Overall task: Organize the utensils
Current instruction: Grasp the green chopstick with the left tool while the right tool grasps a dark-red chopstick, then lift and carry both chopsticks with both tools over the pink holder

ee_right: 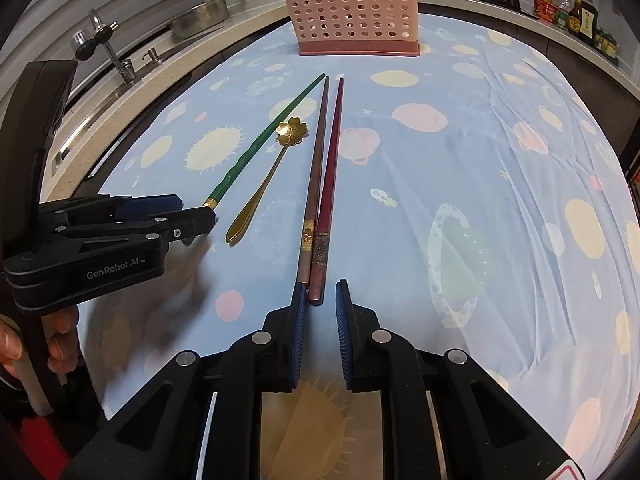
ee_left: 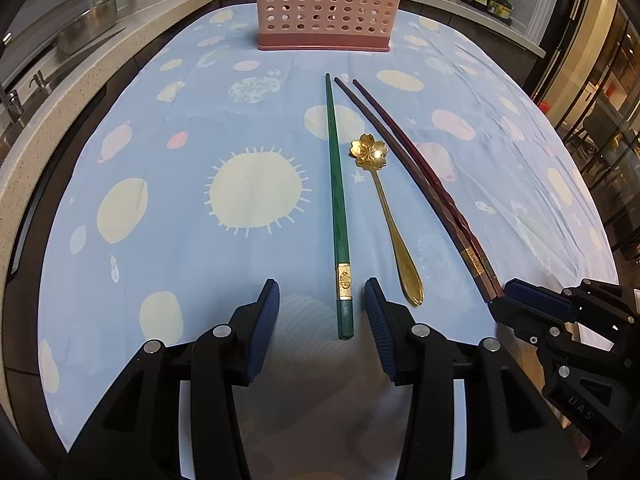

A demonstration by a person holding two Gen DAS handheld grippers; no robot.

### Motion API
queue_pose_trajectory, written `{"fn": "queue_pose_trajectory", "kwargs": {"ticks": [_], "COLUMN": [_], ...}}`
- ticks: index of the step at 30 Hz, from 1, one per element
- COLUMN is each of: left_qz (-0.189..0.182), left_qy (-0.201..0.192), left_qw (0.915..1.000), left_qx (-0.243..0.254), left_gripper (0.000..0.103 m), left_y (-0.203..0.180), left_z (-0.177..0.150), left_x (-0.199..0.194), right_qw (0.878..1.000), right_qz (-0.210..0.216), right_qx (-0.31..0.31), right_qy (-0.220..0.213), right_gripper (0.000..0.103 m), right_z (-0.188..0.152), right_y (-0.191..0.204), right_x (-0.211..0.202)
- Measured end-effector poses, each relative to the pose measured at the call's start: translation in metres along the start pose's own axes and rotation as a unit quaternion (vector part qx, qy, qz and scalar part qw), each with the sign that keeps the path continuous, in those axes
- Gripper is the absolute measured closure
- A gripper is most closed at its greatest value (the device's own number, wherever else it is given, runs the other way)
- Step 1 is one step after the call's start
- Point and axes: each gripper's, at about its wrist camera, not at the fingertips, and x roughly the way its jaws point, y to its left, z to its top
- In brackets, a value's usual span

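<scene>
Left wrist view: the left gripper [ee_left: 322,308] hangs over a light blue tablecloth printed with suns and planets [ee_left: 200,152], its jaws spread wide with the thick end of a green chopstick with a gold band [ee_left: 339,216] lying between them, neither ribbed blue pad pressing on it. Taking this green chopstick as the landmark, a gold spoon with a flower-shaped bowl [ee_left: 384,208] lies just to its right, and a pair of dark red chopsticks [ee_left: 424,184] lies right of the spoon. The right gripper [ee_left: 496,306] sits at that pair's near end. Beyond the green chopstick's far tip stands a pink perforated plastic utensil holder [ee_left: 324,4]. Right wrist view: the right gripper [ee_right: 320,296] has its jaws narrowed around the butt ends of the dark red chopsticks [ee_right: 326,184]; the left pad touches them, a slim gap shows at the right pad, so no firm clamp is visible. The spoon [ee_right: 264,184] and green chopstick [ee_right: 256,148] lie to the left, the left gripper [ee_right: 196,218] at the green one's end.
</scene>
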Motion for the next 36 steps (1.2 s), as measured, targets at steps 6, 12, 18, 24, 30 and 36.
{"fn": "queue_pose_trajectory", "kwargs": {"ticks": [6,12,18,24,30,36], "left_qz": [0.006,0.008,0.002,-0.003,-0.001,0.002], "left_qy": [-0.006,-0.008,-0.007,-0.008,-0.021,-0.045], "left_qw": [1.0,0.9999,0.9999,0.9998,0.9995,0.9984], "left_qx": [-0.001,-0.011,-0.015,-0.016,-0.024,-0.034], "left_gripper": [0.064,0.077,0.094,0.095,0.095,0.095], "left_y": [0.001,0.007,0.011,0.012,0.017,0.024], "left_z": [0.0,0.001,0.002,0.001,0.006,0.019], "left_x": [0.0,0.0,-0.001,-0.003,-0.015,-0.036], "right_qw": [1.0,1.0,1.0,0.999,0.997,0.994], "right_qz": [0.001,-0.002,-0.005,-0.011,-0.01,-0.008], "right_qx": [0.01,0.015,0.022,0.036,0.058,0.067], "right_qy": [-0.003,-0.007,-0.012,-0.021,-0.047,-0.081], "right_gripper": [0.093,0.097,0.096,0.096,0.096,0.096], "right_z": [0.0,0.0,0.001,0.002,0.009,0.023], "right_y": [-0.006,-0.008,-0.011,-0.018,-0.026,-0.03], "right_x": [0.0,0.0,-0.002,-0.008,-0.026,-0.049]}}
